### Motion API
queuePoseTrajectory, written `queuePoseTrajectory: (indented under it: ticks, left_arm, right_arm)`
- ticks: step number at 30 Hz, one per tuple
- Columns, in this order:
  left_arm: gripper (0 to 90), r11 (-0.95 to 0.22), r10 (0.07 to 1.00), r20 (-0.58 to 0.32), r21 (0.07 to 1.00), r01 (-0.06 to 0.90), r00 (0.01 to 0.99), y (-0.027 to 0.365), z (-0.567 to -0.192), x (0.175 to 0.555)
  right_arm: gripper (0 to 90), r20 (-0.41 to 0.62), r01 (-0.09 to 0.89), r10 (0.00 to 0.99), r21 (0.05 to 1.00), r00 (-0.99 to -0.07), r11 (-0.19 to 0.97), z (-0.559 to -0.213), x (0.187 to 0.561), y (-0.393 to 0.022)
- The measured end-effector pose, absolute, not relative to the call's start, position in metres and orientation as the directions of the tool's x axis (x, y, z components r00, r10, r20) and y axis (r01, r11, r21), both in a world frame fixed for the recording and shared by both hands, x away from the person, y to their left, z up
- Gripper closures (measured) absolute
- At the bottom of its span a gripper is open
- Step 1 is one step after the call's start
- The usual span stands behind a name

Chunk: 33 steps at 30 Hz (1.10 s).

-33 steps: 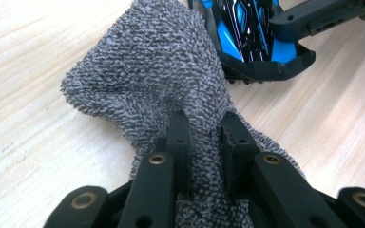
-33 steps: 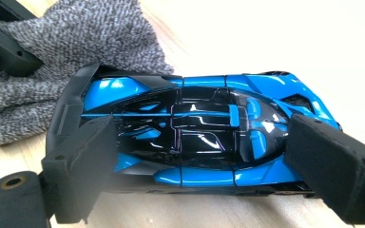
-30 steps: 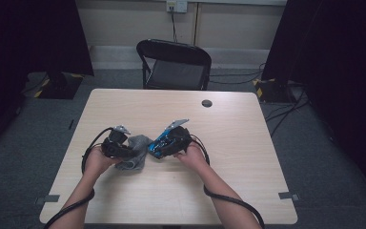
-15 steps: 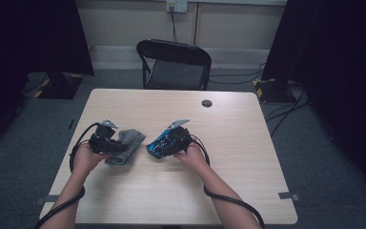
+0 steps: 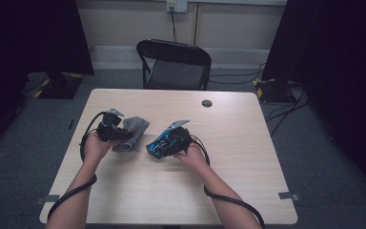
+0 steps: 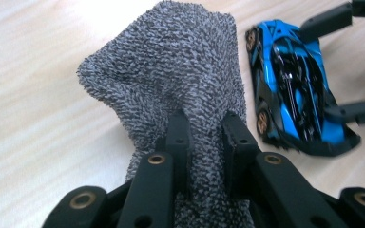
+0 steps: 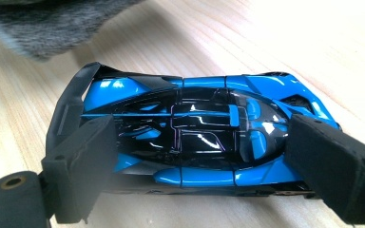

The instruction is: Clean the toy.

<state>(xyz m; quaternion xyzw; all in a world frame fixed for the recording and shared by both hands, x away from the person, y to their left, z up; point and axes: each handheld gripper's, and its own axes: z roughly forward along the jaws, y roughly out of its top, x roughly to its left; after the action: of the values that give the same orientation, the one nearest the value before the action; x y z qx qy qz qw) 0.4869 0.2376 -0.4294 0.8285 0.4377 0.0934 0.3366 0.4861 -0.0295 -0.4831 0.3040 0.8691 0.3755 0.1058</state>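
A grey terry cloth is pinched in my left gripper, which is shut on its bunched end; the free end rises off the wooden table. A blue and black toy car rests on the table just right of the cloth. My right gripper is shut on the car, one pad at its winged rear and one at its nose. An edge of the cloth hangs blurred beyond the car.
A small black round disc lies near the table's far edge. A black folding chair stands behind the table. Dark curtains flank both sides. Cables trail from both grippers toward the person.
My left gripper has carried the cloth away from the person and a little up, off the spot beside the car. The right gripper and the car have stayed put.
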Motion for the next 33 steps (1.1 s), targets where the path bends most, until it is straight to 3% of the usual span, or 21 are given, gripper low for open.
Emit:
queuePoseTrajectory:
  ticks: [13, 33]
  left_arm:
    - [76.2, -0.375, 0.798, -0.141, 0.647, 0.665, 0.587, 0.214, -0.434, 0.521]
    - [75.9, -0.441, 0.772, -0.097, 0.631, 0.638, 0.628, 0.171, -0.456, 0.553]
  right_arm:
    - [10.2, 0.045, 0.445, 0.604, 0.72, -0.796, 0.533, -0.483, 0.486, -0.03]
    - [10.2, 0.048, 0.443, 0.598, 0.719, -0.8, 0.535, -0.483, 0.487, -0.031]
